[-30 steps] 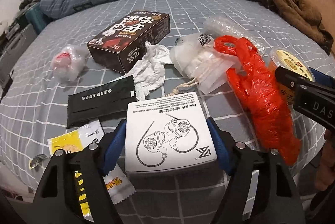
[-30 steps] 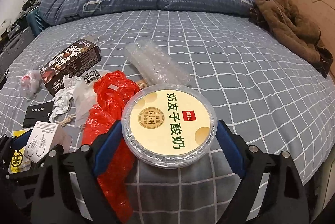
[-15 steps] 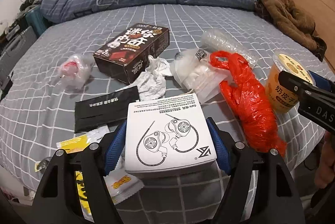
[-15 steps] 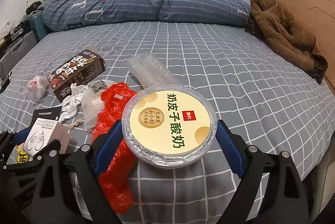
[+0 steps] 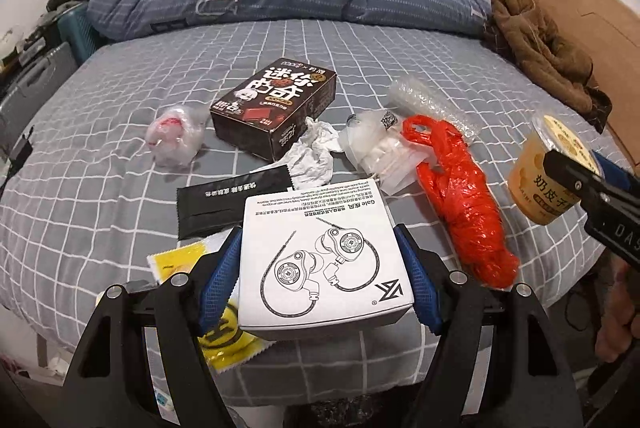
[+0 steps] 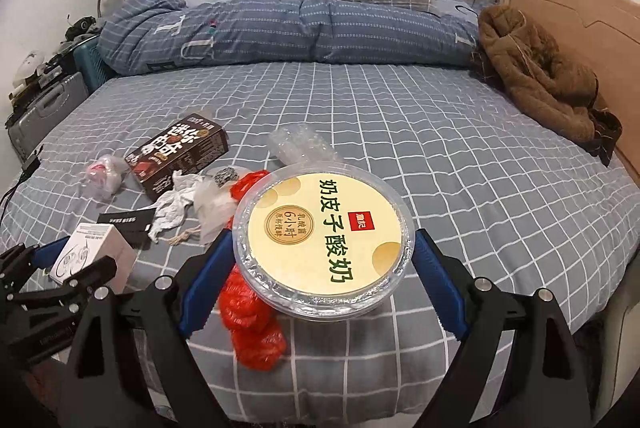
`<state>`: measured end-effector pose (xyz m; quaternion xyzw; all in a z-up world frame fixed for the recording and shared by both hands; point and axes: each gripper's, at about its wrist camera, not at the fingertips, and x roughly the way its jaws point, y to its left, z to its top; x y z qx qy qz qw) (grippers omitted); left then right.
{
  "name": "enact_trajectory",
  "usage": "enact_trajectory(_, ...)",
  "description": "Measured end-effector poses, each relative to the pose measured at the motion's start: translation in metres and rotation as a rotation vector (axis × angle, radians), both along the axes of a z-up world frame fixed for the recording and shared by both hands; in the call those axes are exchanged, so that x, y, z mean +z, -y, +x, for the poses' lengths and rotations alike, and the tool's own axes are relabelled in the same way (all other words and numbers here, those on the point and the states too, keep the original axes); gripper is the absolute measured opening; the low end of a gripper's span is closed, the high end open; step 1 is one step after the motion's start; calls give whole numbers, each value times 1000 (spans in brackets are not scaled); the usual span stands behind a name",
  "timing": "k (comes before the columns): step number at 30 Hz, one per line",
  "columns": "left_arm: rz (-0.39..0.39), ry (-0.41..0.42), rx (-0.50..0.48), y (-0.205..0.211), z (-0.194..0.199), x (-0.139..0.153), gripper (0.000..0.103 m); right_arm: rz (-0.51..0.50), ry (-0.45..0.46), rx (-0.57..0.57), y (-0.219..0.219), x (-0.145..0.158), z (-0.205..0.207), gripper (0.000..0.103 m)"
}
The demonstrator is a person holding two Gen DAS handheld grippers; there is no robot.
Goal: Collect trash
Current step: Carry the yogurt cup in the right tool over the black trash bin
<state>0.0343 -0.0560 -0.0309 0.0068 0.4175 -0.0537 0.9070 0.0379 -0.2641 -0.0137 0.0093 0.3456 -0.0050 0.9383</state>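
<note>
Your left gripper [image 5: 320,268] is clamped on the white earphone box [image 5: 324,260], blue pads pressing its two sides, box lifted clear of the bed [image 5: 100,163]. Your right gripper [image 6: 324,260] is clamped on the yogurt tub [image 6: 324,240], pads against the rim on both sides, foil lid facing the camera, tub off the sheet.

Remaining trash on the grey checked sheet:
- dark chocolate box [image 5: 276,107] mid-bed
- crumpled white tissue [image 5: 312,151] touching its near corner
- black sachet [image 5: 232,203] just beyond the earphone box
- yellow packet [image 5: 224,332] under your left finger
- clear bag with red print [image 5: 174,137] left of the chocolate box
- white drawstring pouch [image 5: 380,147] beside the red plastic bag [image 5: 464,203], touching
- bubble wrap [image 5: 432,103] behind the red bag

Brown jacket [image 6: 540,79] lies along the headboard side, well apart from the trash. Rolled blue duvet [image 6: 280,31] at the far end.
</note>
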Motion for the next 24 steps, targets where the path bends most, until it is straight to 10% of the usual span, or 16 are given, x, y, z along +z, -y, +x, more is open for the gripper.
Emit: enact_trajectory(24,-8,52,21,-21,-110,59,72,46,40,41,-37,63,-111,84)
